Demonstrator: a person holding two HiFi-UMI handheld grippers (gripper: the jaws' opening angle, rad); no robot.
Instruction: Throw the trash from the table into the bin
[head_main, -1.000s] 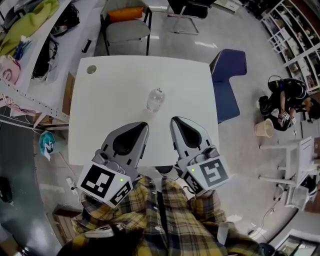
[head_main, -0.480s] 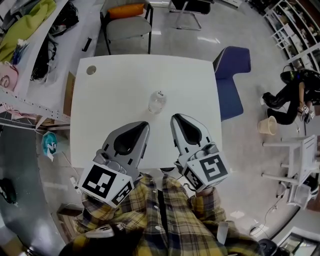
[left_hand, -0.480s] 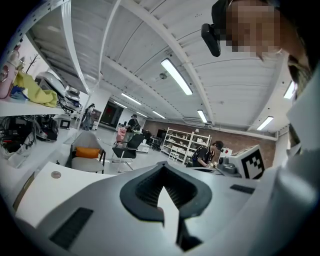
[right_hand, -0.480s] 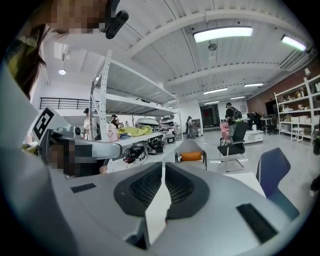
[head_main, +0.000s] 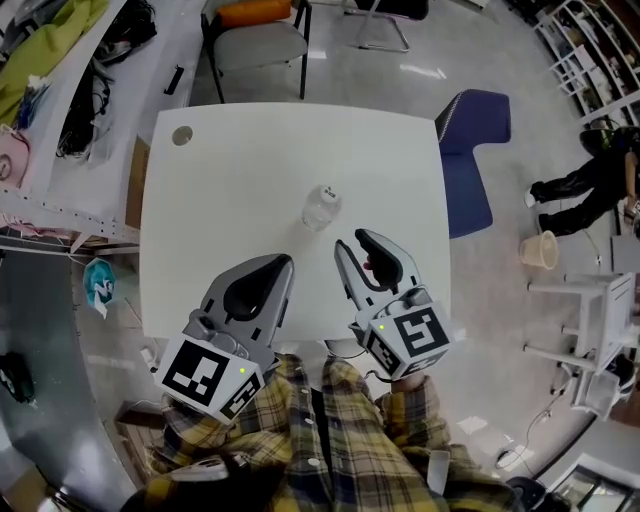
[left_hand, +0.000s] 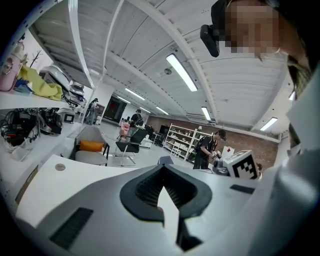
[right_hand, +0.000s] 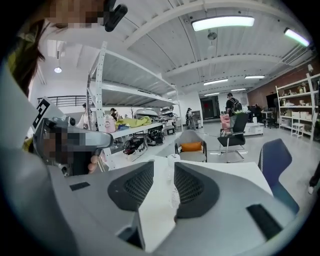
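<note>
One white tabletop, seen whole only in the head view. Two hand-held grippers at its near edge, side by side, both pointing away from the person and tilted slightly downward. Left hand-held gripper with jaws closed tip to tip and empty, plain in the left gripper view. Right hand-held gripper with jaws opening, a narrow gap, nothing gripped. One clear plastic bottle lying on the tabletop just ahead of the right jaws, lined up with their gap in the right gripper view.
</note>
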